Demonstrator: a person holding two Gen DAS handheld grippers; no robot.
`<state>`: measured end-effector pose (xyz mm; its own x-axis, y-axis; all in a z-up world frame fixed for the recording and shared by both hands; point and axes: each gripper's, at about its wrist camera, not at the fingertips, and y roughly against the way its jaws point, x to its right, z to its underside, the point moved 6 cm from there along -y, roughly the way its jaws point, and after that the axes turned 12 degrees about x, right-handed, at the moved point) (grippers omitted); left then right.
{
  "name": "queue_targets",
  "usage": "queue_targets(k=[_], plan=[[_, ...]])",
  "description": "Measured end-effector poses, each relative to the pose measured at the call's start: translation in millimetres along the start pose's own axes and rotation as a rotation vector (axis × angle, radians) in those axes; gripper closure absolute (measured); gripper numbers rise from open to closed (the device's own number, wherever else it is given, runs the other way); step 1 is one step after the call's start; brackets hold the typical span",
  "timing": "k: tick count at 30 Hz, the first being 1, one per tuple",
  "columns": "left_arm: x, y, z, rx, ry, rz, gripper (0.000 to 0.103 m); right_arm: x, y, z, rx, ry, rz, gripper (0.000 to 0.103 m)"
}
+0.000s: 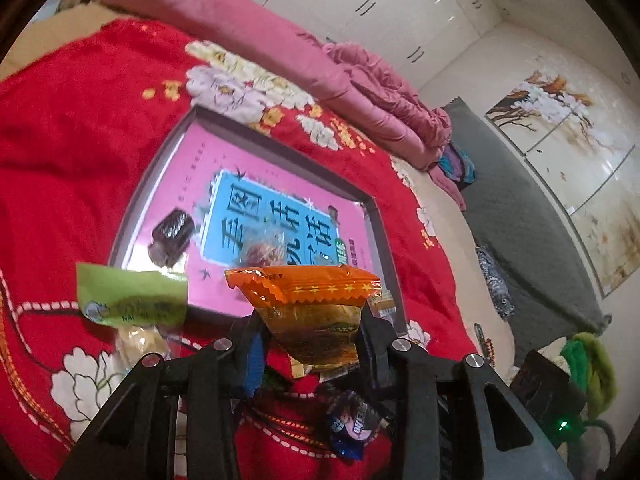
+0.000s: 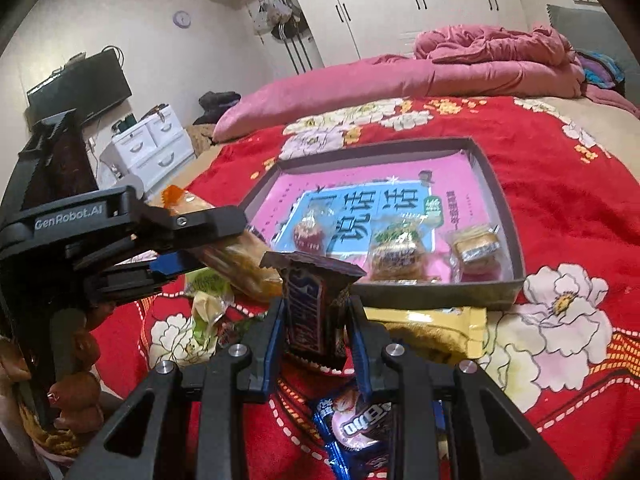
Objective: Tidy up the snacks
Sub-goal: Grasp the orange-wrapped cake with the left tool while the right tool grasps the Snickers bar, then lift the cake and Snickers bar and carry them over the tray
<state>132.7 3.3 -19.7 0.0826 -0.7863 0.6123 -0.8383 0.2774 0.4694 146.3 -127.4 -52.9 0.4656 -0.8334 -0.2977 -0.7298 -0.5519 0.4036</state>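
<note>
Nearby, blue packet (image 2: 356, 428) under right gripper (image 2: 316, 320)

Left fingers (image 2: 208, 220) hide most of the orange packet (image 2: 236, 256).

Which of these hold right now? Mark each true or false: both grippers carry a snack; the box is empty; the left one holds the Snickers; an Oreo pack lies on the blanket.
1. Both grippers carry a snack: true.
2. The box is empty: false, wrapped snacks already lie inside.
3. The left gripper holds the Snickers bar: false, it holds the orange packet; the right gripper has the Snickers.
4. An Oreo pack lies on the red blanket: true.
</note>
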Motion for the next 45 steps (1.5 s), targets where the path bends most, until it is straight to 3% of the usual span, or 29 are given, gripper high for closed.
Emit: queue_targets(k=[12, 38, 45], plan=[[10, 10, -9, 0.049, -0.056, -0.002, 0.064, -7, 9, -18, 0.066, 0.055, 0.009, 0.072], [16, 4, -33, 0.116, -0.096, -0.032, 0.064, 19, 9, -53, 0.161, -0.024, 0.041, 0.072], [11, -2, -36, 0.115, -0.111, -0.063, 0.064, 19, 3, -54, 0.156, 0.010, 0.061, 0.072]])
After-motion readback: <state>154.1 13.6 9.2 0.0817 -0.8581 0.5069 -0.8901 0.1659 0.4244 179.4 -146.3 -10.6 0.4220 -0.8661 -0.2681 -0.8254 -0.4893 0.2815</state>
